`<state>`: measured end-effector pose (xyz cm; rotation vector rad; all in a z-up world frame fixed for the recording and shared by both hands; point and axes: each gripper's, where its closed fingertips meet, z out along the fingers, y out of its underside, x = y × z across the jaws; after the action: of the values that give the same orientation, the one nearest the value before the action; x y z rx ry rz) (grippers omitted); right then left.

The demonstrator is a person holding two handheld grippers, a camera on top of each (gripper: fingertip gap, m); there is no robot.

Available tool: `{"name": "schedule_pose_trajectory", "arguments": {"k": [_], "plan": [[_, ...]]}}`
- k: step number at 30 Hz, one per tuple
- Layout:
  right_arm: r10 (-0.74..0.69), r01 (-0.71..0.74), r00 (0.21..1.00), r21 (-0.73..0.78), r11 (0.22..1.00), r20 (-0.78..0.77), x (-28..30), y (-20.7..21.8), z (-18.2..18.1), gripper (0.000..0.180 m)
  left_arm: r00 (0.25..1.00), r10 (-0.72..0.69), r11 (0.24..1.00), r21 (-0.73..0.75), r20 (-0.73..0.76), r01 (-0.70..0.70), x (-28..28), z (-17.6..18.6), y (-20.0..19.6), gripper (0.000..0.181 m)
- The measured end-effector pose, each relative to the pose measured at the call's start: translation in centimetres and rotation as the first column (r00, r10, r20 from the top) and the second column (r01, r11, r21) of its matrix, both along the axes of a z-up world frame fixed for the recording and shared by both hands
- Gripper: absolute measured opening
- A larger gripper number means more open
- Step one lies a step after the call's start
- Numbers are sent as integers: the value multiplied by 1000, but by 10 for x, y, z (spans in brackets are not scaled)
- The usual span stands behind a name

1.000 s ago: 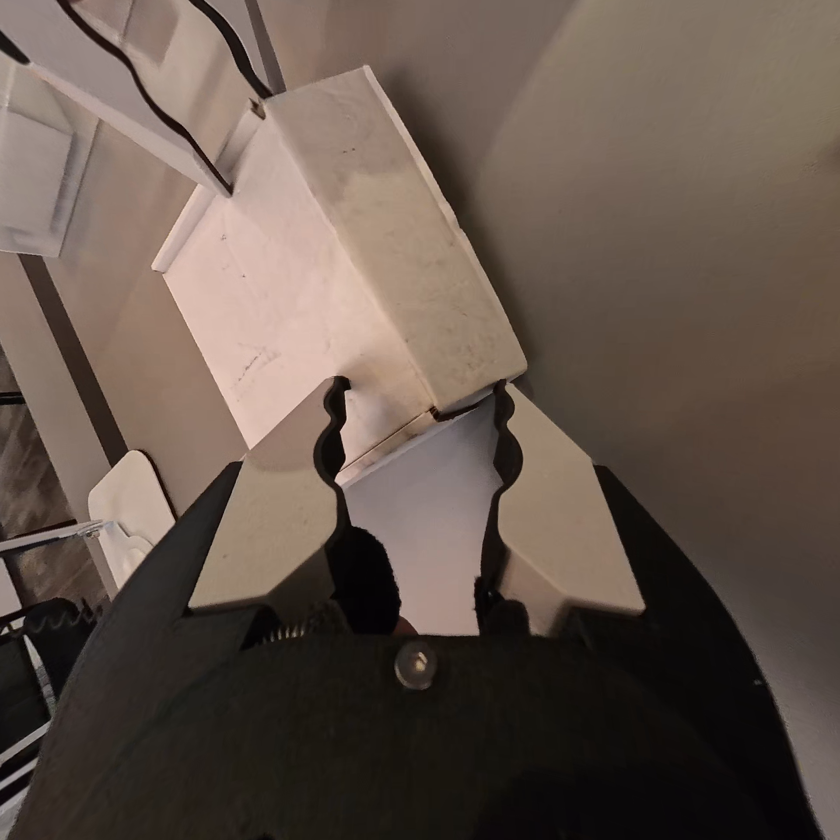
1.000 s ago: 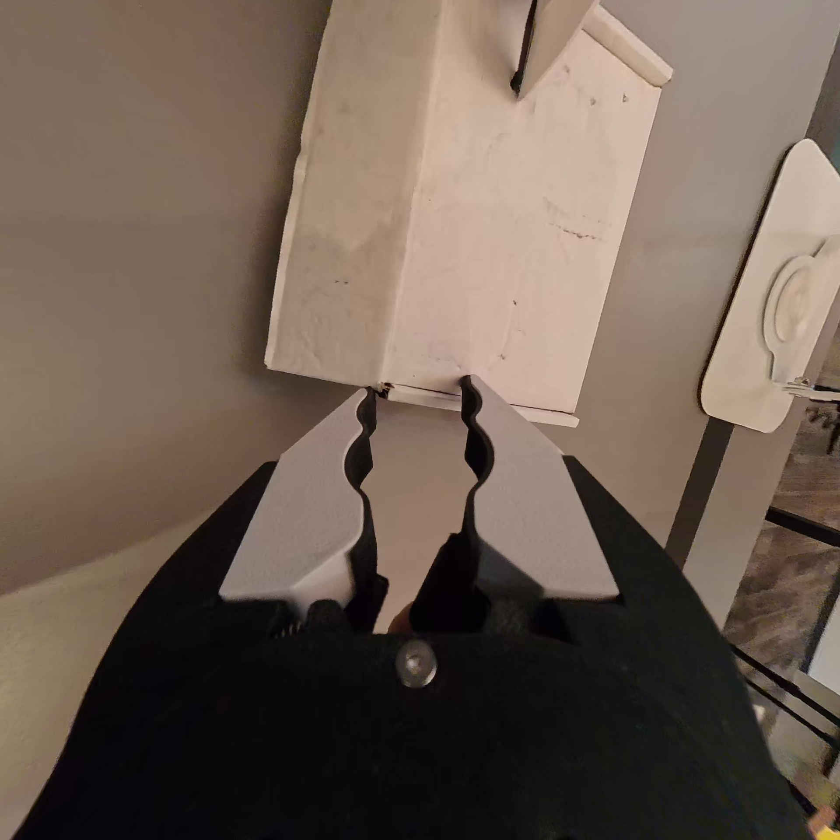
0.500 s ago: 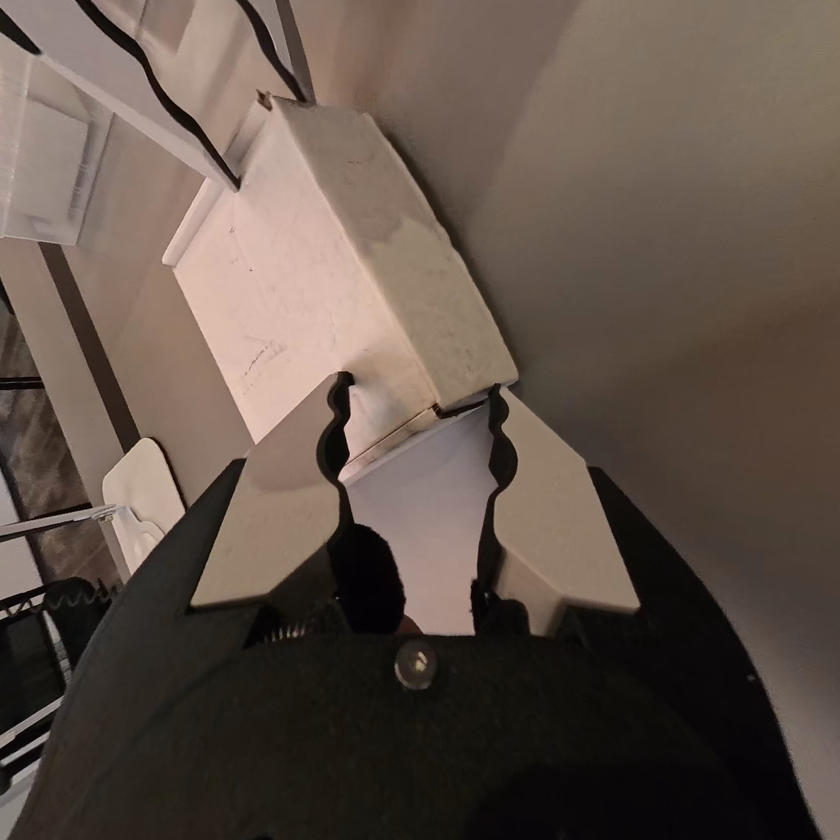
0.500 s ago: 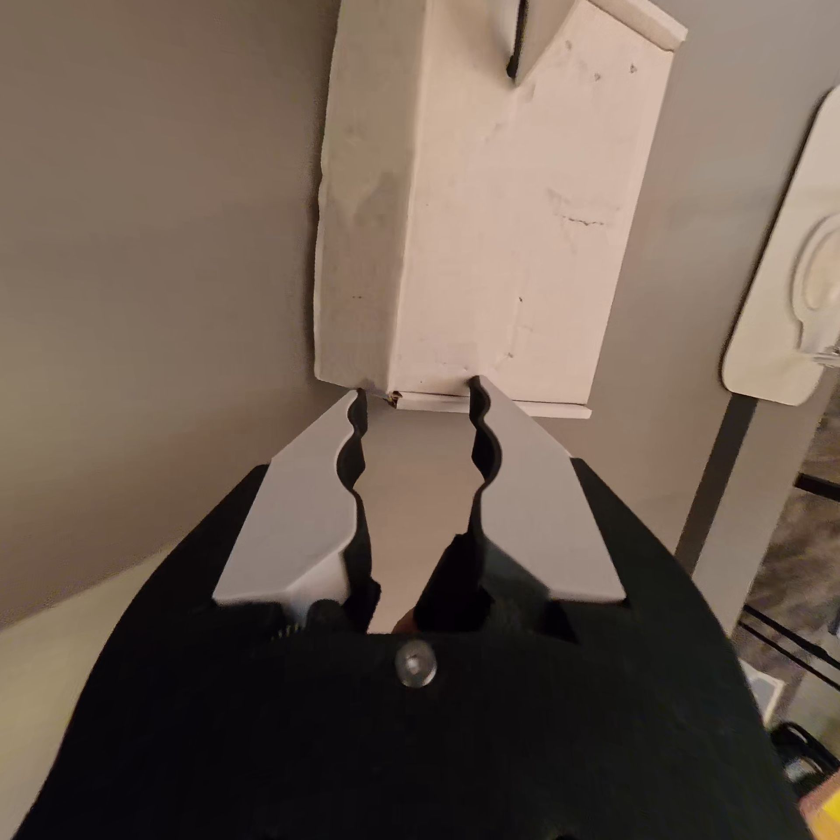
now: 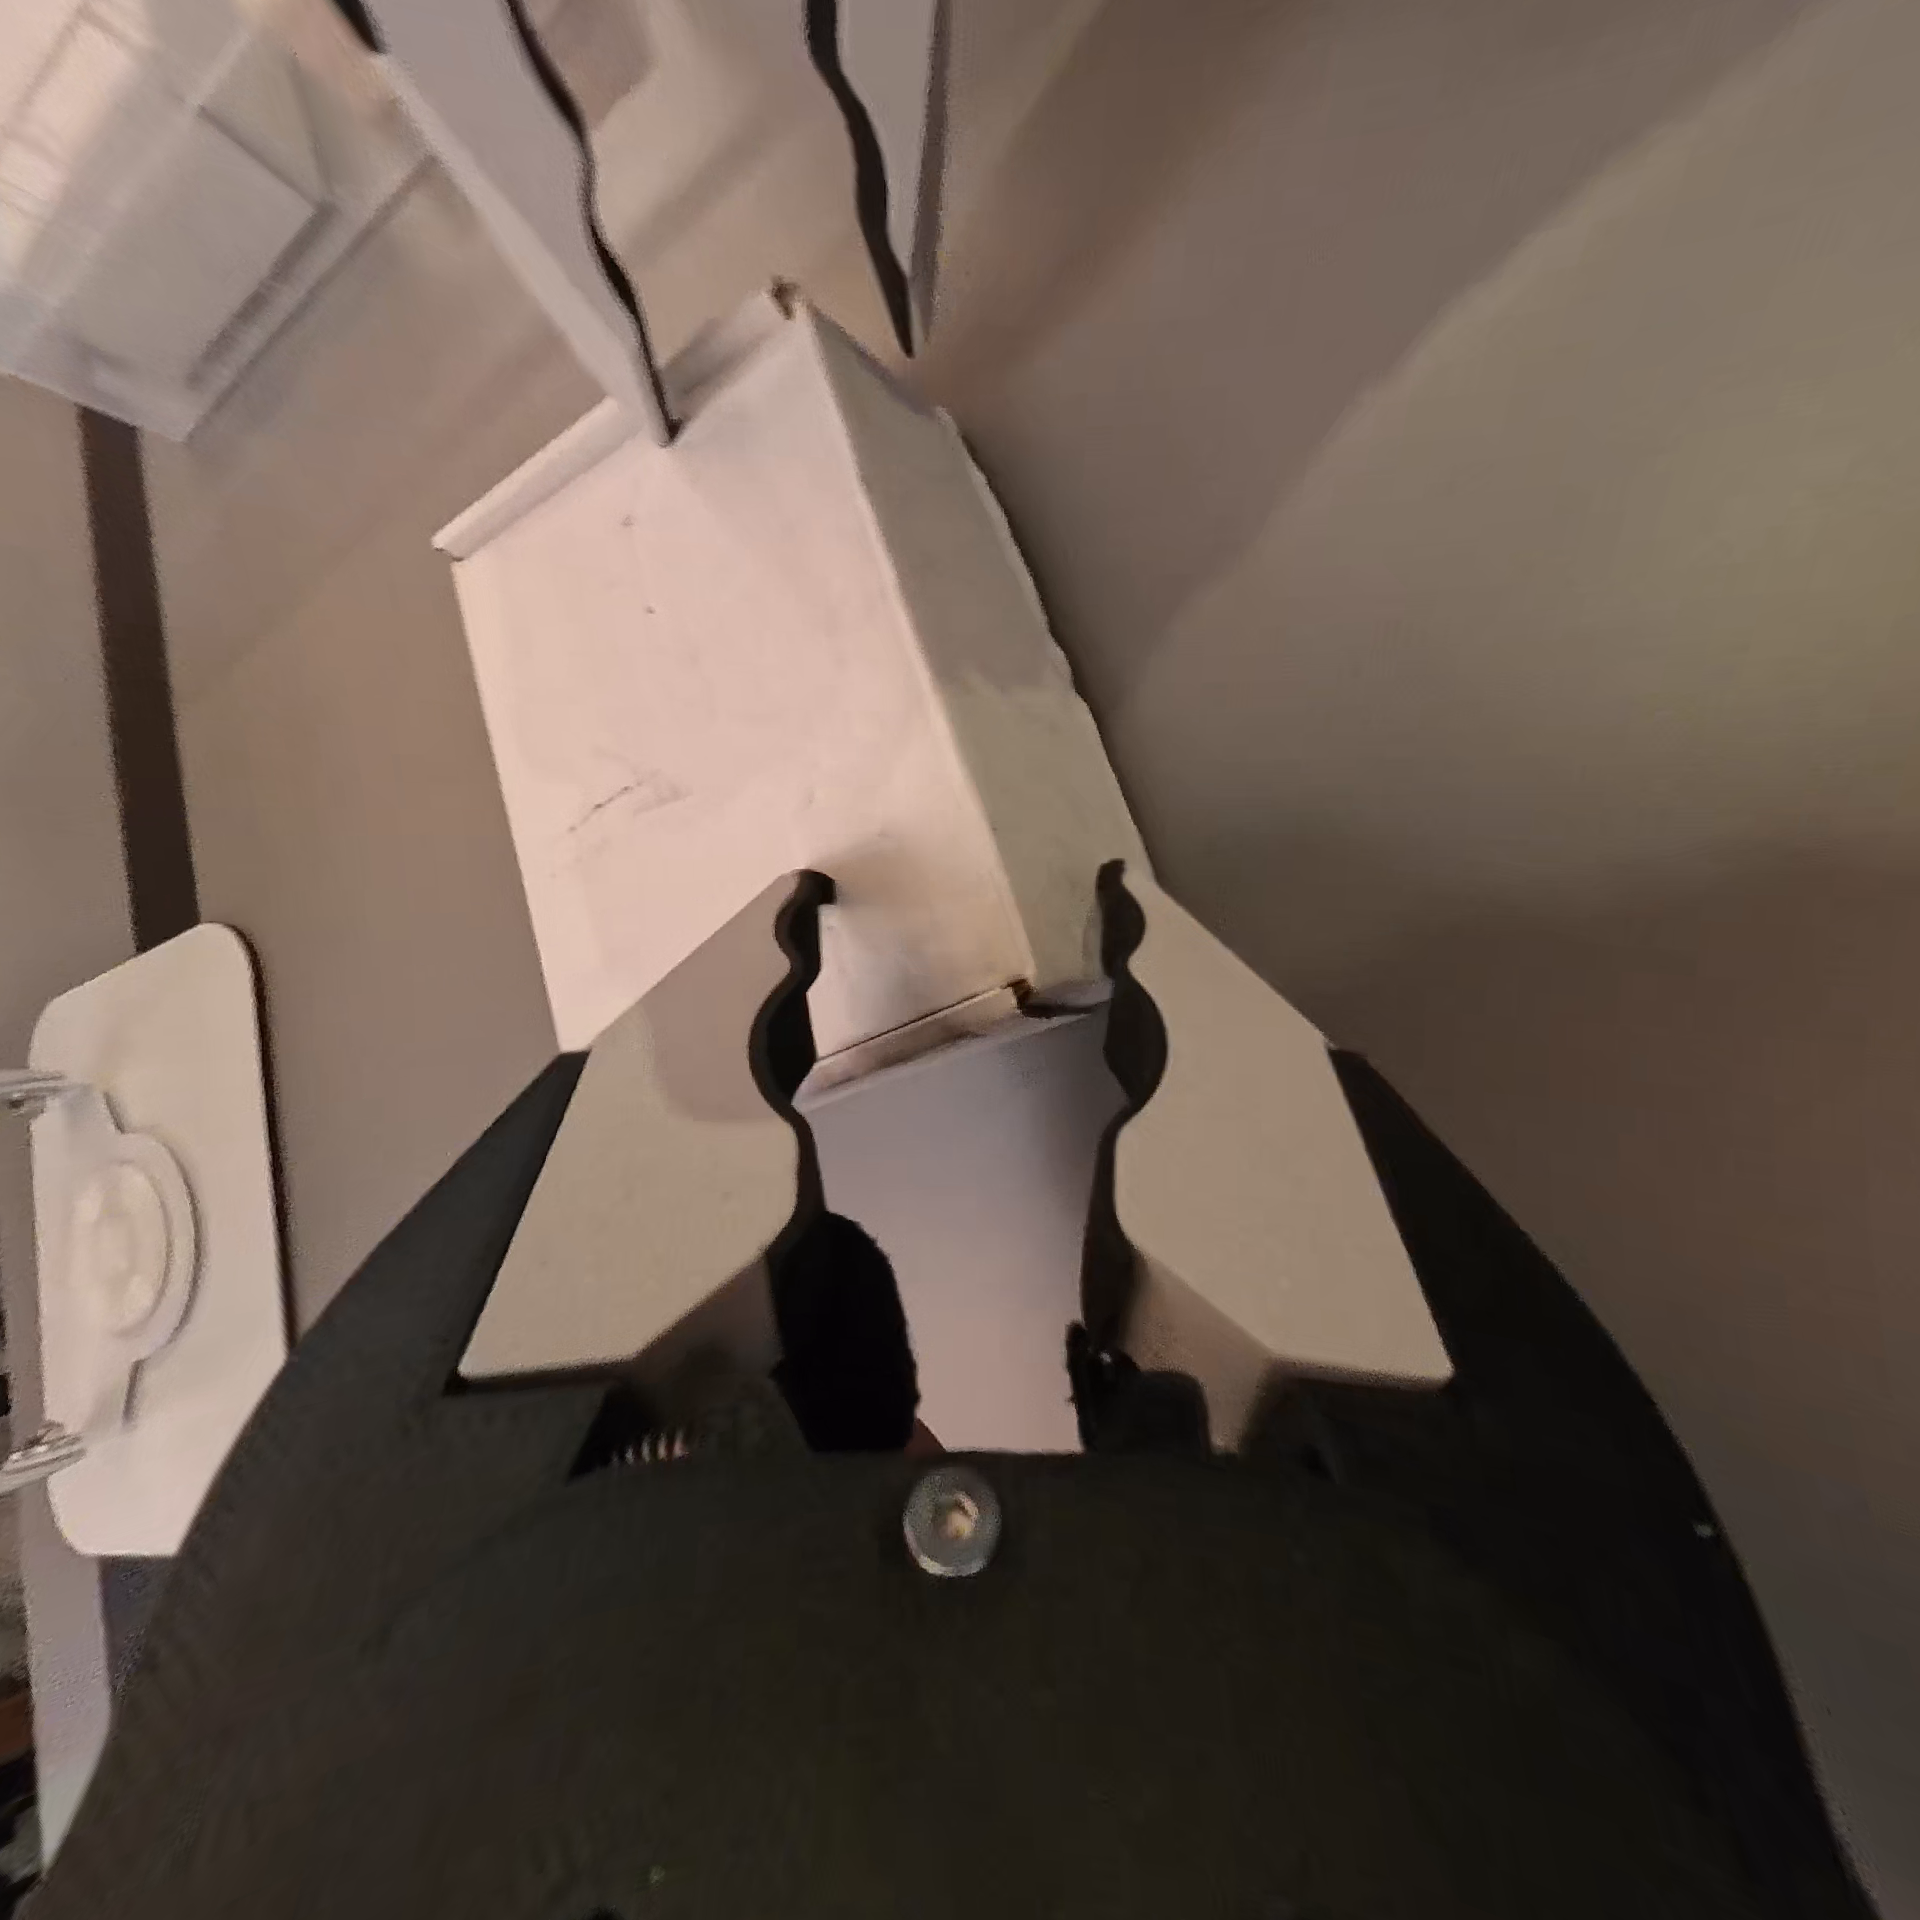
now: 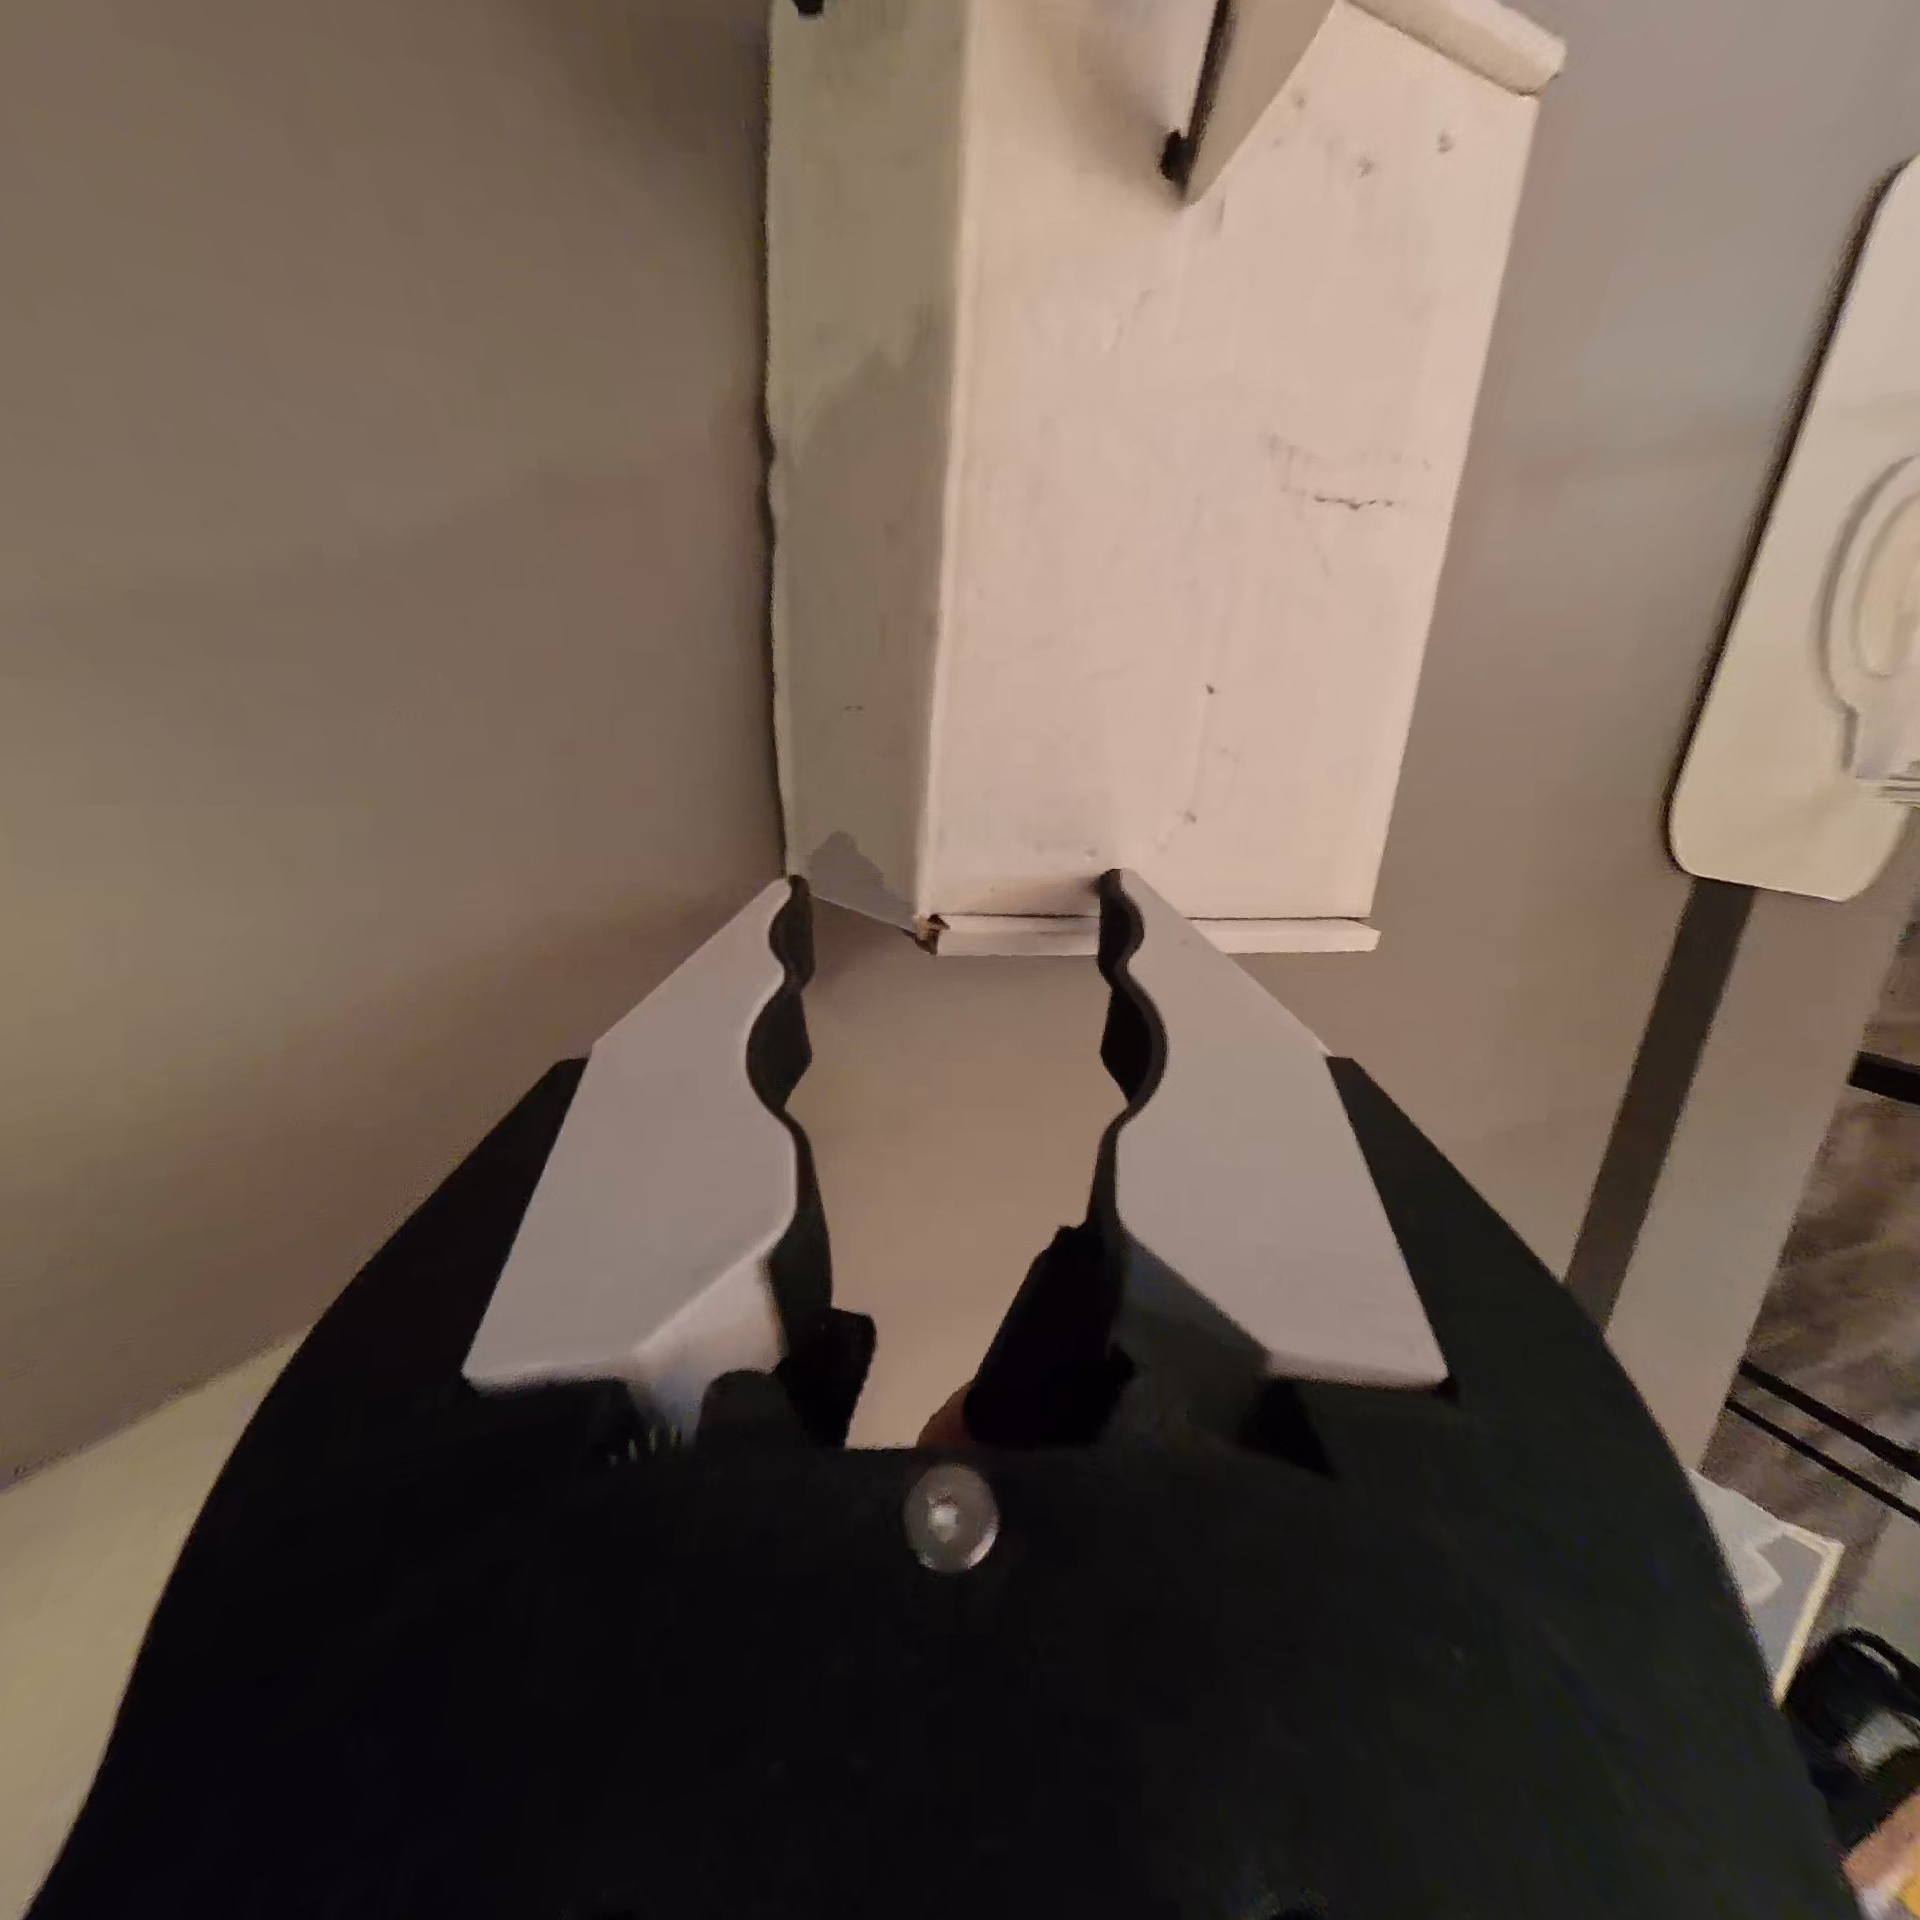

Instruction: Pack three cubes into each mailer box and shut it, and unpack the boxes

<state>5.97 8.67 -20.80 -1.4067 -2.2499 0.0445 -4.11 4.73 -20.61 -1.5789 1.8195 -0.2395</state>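
A shut white mailer box (image 5: 727,675) lies on a grey surface; it also shows in the right wrist view (image 6: 1143,520). My left gripper (image 5: 966,883) is open, its fingertips astride the box's near end corner. My right gripper (image 6: 951,883) is open at the opposite end, tips just short of the box, next to a small bent flap corner (image 6: 852,894). Its fingers (image 5: 540,208) show at the far end in the left wrist view. A left finger (image 6: 1236,83) shows over the far end in the right wrist view. No cubes are in view.
A white stick-on hook plate (image 5: 145,1195) sits on the grey surface beside the box and also shows in the right wrist view (image 6: 1829,623). A blurred white box shape (image 5: 156,208) lies beyond the right gripper. Wire racks and floor show at the right edge (image 6: 1849,1299).
The right gripper's jaws have widened. The left gripper's jaws have narrowed a little. The box has turned in both views and the left view now looks more along its length.
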Motion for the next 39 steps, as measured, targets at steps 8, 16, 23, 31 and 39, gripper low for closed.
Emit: {"name": "schedule_pose_trajectory", "arguments": {"k": [8, 16, 23, 31, 39], "plan": [[-20, 31, 998, 176, 984, -64, -5, 6, -1, 41, 991, 123, 977, 167, 48, -129, 1, -3, 9, 42], [-12, 15, 1000, 141, 990, -25, -3, 5, 1, 42, 995, 99, 976, 196, -27, -92, 1, -2, 8, 44], [-81, 78, 993, -32, 996, -86, -42, 7, 25, 91, 991, 125, 973, 189, 52, -133, 6, -1, 8, 44], [-78, 84, 979, -21, 996, 190, -72, 22, -27, 128, 978, 120, 979, 144, 170, -145, 12, 1, 11, 43], [-53, 61, 987, -48, 997, 154, -74, 25, -26, 127, 960, 101, 983, 123, 260, -137, 11, 7, 11, 55]]}}
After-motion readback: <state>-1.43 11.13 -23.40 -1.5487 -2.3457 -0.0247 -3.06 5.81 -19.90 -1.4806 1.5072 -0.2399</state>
